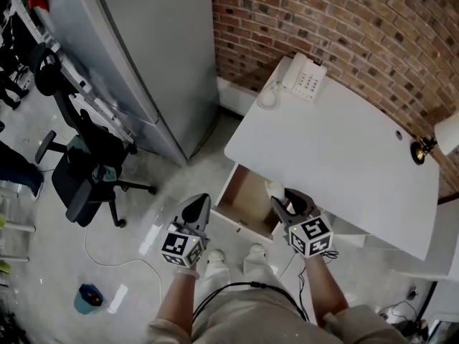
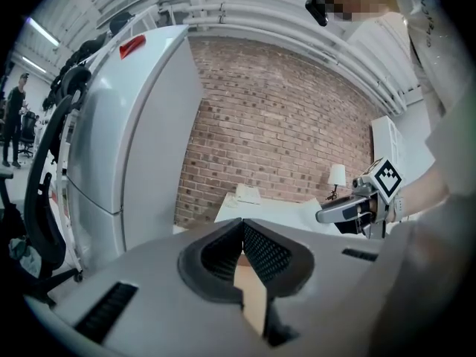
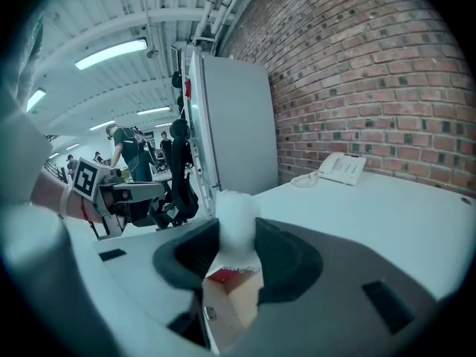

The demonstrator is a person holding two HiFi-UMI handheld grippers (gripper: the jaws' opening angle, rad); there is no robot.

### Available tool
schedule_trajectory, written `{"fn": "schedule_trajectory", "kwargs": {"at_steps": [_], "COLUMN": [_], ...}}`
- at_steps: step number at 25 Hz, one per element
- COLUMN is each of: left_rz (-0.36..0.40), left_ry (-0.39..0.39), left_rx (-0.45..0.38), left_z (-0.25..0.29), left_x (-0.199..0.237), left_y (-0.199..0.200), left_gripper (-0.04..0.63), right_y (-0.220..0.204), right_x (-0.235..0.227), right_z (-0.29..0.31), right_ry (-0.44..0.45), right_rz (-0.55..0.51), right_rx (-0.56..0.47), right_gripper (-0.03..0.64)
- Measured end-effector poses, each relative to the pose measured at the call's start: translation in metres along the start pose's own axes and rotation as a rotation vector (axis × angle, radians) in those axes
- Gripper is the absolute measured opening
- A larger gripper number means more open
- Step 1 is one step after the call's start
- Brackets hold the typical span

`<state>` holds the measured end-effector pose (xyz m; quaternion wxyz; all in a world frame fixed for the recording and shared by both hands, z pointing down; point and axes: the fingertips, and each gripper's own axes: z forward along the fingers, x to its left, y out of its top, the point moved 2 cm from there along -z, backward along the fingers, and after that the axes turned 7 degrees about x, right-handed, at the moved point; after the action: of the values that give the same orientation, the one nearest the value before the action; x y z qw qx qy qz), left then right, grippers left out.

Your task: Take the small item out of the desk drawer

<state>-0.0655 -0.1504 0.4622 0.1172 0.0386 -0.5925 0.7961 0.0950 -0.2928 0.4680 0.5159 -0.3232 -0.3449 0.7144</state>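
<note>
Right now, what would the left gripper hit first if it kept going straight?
Probably the desk near the phone; if it passes over, the brick wall behind. Depth is hard to judge.

The desk (image 1: 344,149) top lies open between telephone (image 1: 305,77) and lamp (image 1: 430,145); the open drawer (image 1: 244,192) juts from its near edge, while the refrigerator (image 1: 158,56) and office chair (image 1: 90,167) crowd the floor leftward

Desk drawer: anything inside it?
The drawer shows bare wooden floor. Its rear runs under the desk top, and the right gripper, shut on a white item, covers one corner, so those parts can't be checked.
</note>
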Motion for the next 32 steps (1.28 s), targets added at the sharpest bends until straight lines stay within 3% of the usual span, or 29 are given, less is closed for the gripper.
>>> {"fn": "schedule_trajectory", "kwargs": {"at_steps": [16, 32], "left_rz": [0.017, 0.034], "left_ry": [0.003, -0.008], "left_rx": [-0.065, -0.129], "left_z": [-0.019, -0.025], "left_x": [0.009, 0.015], "left_y": [0.052, 0.098], "left_gripper": [0.006, 0.006], "right_y": [0.058, 0.084], "right_x": [-0.003, -0.009], "right_z": [-0.036, -0.071], "right_ry": [-0.071, -0.162], "right_rz": [0.009, 0.018], "right_rx": [-0.171, -0.279], "right_gripper": [0.16, 0.158]}}
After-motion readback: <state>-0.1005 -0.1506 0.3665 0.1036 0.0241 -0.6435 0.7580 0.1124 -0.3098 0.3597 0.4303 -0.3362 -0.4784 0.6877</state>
